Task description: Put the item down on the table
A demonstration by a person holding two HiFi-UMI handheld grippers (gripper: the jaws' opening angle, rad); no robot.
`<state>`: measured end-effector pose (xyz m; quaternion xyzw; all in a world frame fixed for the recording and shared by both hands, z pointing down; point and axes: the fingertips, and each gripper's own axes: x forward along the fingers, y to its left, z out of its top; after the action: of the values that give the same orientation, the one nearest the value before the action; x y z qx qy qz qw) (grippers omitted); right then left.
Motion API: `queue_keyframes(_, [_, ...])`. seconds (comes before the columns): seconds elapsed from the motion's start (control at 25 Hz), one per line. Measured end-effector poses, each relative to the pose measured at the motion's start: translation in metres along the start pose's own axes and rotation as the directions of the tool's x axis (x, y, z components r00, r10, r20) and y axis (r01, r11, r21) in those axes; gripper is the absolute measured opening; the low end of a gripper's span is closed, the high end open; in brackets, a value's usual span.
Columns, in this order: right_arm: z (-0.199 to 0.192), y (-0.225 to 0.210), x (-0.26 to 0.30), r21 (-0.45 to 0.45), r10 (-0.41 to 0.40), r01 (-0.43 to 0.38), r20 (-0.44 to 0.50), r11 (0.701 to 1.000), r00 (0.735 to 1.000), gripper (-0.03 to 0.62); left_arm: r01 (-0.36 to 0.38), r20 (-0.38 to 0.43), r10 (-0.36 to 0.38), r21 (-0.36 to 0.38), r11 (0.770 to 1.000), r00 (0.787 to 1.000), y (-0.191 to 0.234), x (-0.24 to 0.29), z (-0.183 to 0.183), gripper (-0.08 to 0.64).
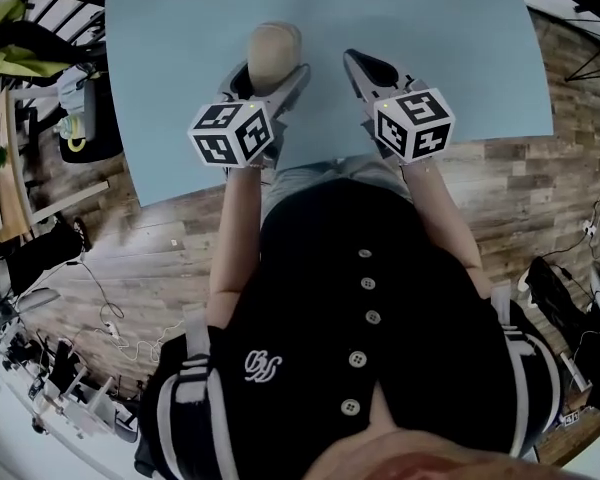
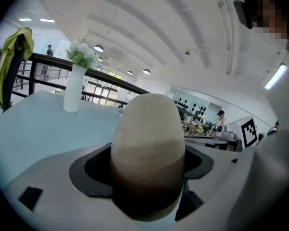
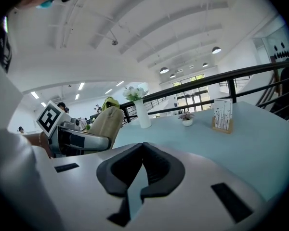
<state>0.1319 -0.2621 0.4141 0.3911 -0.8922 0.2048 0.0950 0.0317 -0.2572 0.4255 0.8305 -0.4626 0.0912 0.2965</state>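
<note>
A beige, egg-shaped item [image 1: 273, 48] stands upright between the jaws of my left gripper [image 1: 268, 76], which is shut on its lower half. In the left gripper view the item [image 2: 148, 143] fills the middle, pale on top and darker below, with a dark pad pressed on each side. From the right gripper view the item [image 3: 105, 124] shows at the left, over the near part of the light blue table [image 1: 430, 28]. Whether it touches the tabletop I cannot tell. My right gripper [image 1: 360, 65] is beside it to the right, shut, with nothing between its jaws [image 3: 143, 147].
A white vase with white flowers [image 3: 142, 110] stands at the table's far side, with a small potted plant [image 3: 186, 120] and a card stand [image 3: 222, 114] to its right. A black railing [image 2: 48, 61] runs behind the table. Wooden floor [image 1: 540, 188] surrounds the table.
</note>
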Motion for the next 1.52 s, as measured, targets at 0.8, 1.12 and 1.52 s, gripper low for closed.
queue_keyframes(0.8, [0.006,-0.018,0.018,0.041,-0.046,0.046,0.001,0.998,0.999,0.011,0.105,-0.188,-0.08,0.124,0.987,0.979,0.011,0.036,0.006,0.414])
queue_keyframes(1.12, [-0.004,-0.033,0.033,0.075,-0.087,0.09,-0.037,0.993,0.996,0.011,0.143,-0.272,-0.086,0.199,0.97,0.959,0.045,0.064,0.016,0.414])
queue_keyframes(1.52, [-0.016,-0.055,0.045,0.107,-0.102,0.111,-0.091,0.988,0.991,0.011,0.212,-0.341,-0.106,0.29,0.933,0.934,0.052,0.115,0.029,0.413])
